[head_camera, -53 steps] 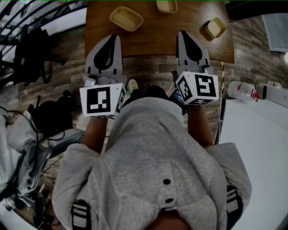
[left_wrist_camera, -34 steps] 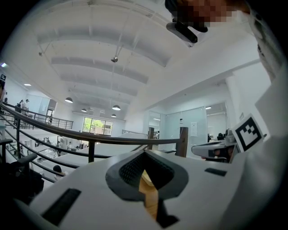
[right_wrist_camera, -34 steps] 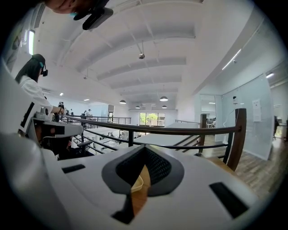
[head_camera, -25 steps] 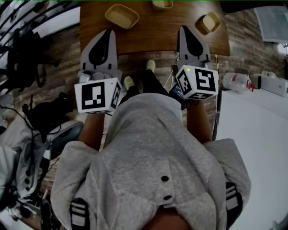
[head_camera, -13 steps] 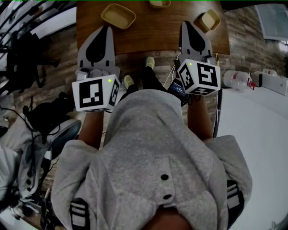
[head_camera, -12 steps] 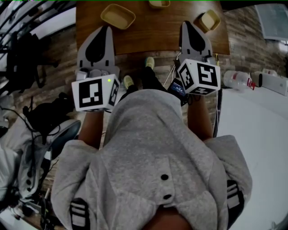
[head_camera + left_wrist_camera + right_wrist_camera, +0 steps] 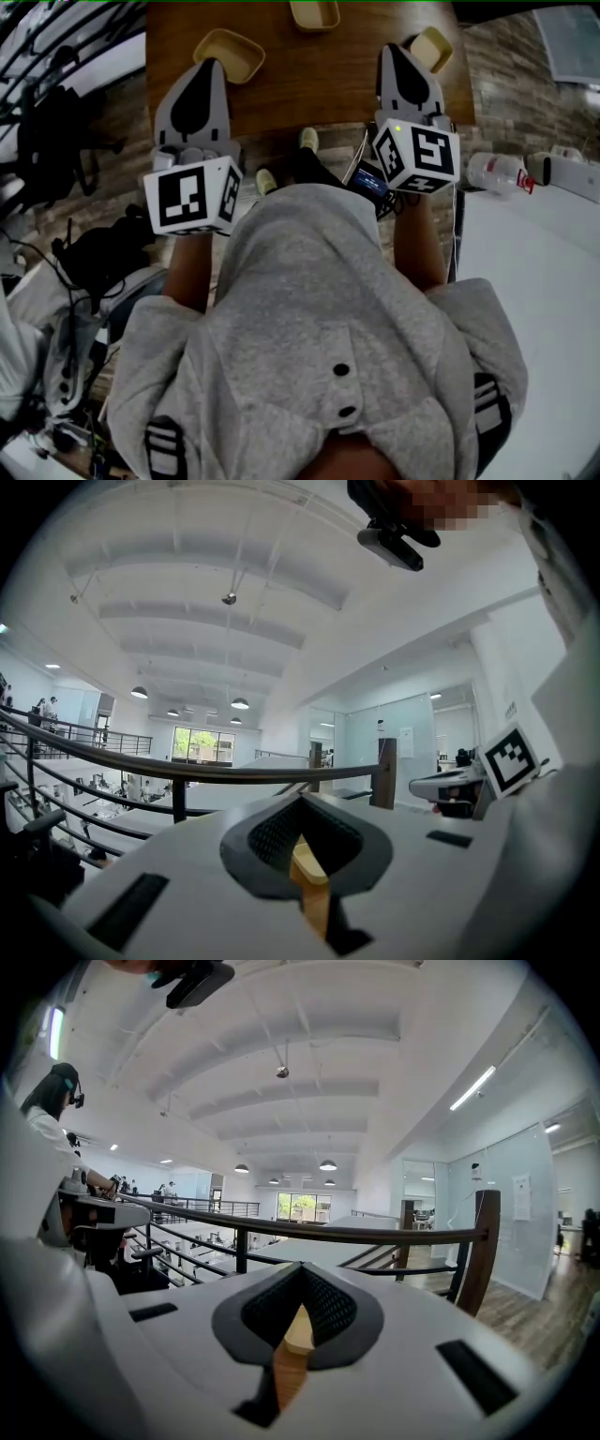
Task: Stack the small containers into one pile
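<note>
wooden table (image 7: 319, 89) bears left container (image 7: 228, 54), long axis slanting upper-left to lower-right.

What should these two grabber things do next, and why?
Probably open the right gripper and ease it toward the right container beside its tip. Both it and the left gripper are shut and empty, while the left container, far container and this one sit apart on the table, nothing stacked yet.
</note>
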A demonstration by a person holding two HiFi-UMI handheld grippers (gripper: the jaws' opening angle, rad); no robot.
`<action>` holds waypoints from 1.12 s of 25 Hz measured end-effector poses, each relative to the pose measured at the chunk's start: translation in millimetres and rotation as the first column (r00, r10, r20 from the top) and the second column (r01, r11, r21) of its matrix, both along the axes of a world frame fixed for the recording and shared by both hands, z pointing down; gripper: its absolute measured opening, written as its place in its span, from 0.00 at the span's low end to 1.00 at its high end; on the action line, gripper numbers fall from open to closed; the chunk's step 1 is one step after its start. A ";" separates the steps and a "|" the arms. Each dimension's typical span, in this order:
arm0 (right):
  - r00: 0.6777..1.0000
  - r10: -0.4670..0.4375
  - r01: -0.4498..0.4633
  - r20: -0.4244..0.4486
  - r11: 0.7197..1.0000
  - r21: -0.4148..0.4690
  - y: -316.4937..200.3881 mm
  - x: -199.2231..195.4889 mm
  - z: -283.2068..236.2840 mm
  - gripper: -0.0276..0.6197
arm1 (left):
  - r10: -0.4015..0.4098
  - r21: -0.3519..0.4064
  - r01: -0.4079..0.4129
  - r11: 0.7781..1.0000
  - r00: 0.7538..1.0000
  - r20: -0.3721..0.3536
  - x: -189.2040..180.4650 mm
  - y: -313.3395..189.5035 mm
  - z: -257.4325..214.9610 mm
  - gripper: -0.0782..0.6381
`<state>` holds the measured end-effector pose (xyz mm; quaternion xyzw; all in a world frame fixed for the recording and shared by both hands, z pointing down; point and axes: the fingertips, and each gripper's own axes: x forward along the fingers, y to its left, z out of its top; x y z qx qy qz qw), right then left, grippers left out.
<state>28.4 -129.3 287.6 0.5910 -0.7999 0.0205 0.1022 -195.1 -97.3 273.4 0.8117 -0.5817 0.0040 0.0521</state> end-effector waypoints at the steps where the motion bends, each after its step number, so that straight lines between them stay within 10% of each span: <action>1: 1.000 -0.001 0.001 -0.001 1.000 -0.003 -5.2 7.5 1.0 0.06 | 0.001 0.001 -0.001 1.000 1.000 0.006 6.5 -5.4 -0.9 0.13; 19: 0.994 -0.018 0.002 -0.106 0.990 -0.143 -95.8 112.5 55.3 0.06 | 0.012 -0.072 -0.009 0.997 0.999 0.049 74.8 -103.0 22.3 0.13; 28: 0.992 -0.079 0.053 -0.102 0.971 -0.234 -123.9 144.5 92.3 0.22 | 0.021 -0.087 -0.015 0.996 0.997 0.068 99.5 -132.6 32.1 0.13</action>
